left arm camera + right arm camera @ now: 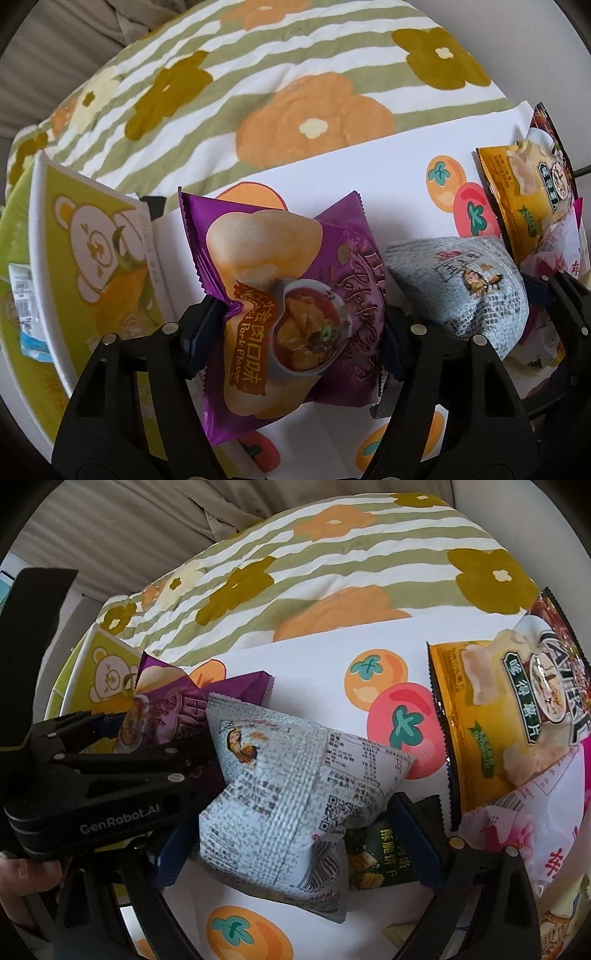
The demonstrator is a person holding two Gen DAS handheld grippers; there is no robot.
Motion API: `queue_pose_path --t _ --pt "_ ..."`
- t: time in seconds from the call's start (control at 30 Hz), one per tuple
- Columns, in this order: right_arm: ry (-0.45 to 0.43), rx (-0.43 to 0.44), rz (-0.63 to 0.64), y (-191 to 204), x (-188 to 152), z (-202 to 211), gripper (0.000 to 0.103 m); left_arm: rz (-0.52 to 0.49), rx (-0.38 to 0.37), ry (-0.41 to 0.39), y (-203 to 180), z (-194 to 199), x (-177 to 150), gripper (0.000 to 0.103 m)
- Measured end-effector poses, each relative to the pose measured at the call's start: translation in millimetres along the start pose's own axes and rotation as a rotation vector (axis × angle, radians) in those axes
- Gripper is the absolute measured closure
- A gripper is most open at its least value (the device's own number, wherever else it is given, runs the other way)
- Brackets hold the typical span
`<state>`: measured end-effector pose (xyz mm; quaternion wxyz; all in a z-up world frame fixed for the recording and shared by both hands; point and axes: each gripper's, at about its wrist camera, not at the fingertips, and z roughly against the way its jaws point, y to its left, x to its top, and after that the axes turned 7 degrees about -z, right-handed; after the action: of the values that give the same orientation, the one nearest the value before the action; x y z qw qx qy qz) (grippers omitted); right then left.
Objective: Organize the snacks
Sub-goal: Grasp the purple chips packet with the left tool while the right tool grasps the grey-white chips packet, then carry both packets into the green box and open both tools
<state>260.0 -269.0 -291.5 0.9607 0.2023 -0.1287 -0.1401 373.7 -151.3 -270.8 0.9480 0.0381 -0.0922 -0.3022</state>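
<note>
My left gripper [295,325] is shut on a purple potato chip bag [288,295], held above the white fruit-print table cover [351,177]. It also shows from the side in the right wrist view [159,731], holding the purple bag [173,709]. My right gripper [295,834] is shut on a grey-white printed snack bag [288,775], which shows right of the purple bag in the left wrist view [465,280]. A green bear-print box [99,266] stands at the left, close to the purple bag.
A yellow chip bag [491,716], a pink-white bag [535,812] and a small dark green biscuit pack [380,856] lie at the right. A floral striped blanket [258,81] lies behind the table. Another packet [22,306] sits behind the box.
</note>
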Motion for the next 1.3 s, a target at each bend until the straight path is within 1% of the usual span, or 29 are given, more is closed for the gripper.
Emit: queue_pose_path --t 0.03,0.07,0.13,0.27,0.5,0.7,0.83,0.97,1.13,1.2,1.3 --pt "0.002 0.007 0.005 0.0 0.2 -0.4 0.011 -0.008 0.008 -0.003 -0.6 1.1 -0.1 0.035" --pt "0.004 0.011 0.009 0.8 0.4 -0.9 0.015 -0.009 0.012 -0.003 -0.9 1.1 0.0 0.035" --pt "0.013 0.023 0.014 1.1 1.2 -2.4 0.018 -0.003 0.013 -0.003 -0.6 1.2 -0.3 0.035" --pt "0.015 0.048 0.023 0.3 1.1 -1.1 0.029 -0.003 0.02 -0.007 -1.0 2.3 -2.3 0.035" --pt "-0.001 0.08 0.026 -2.1 -5.1 8.5 0.037 -0.015 0.054 -0.045 -9.9 19.5 -6.7 0.035" --pt "-0.064 0.096 0.034 5.9 -17.7 33.9 0.038 -0.022 0.06 -0.118 -13.1 50.6 -17.8 0.035" --pt "-0.123 0.098 0.019 13.8 -32.0 56.7 0.039 -0.051 0.069 -0.192 -15.4 79.5 -30.0 0.035" --pt "-0.19 0.089 0.006 25.3 -48.0 83.6 0.039 -0.064 0.059 -0.263 -11.0 108.5 -46.2 0.035" --pt "-0.281 0.067 0.023 53.0 -65.4 126.3 0.039 -0.041 0.028 -0.346 10.8 148.9 -73.3 0.035" --pt "-0.31 0.058 0.042 65.0 -69.8 140.6 0.039 -0.008 0.006 -0.384 26.8 167.7 -85.8 0.035" --pt "-0.345 0.06 0.073 86.3 -76.1 157.9 0.039 0.033 0.004 -0.416 52.3 188.5 -102.1 0.035"
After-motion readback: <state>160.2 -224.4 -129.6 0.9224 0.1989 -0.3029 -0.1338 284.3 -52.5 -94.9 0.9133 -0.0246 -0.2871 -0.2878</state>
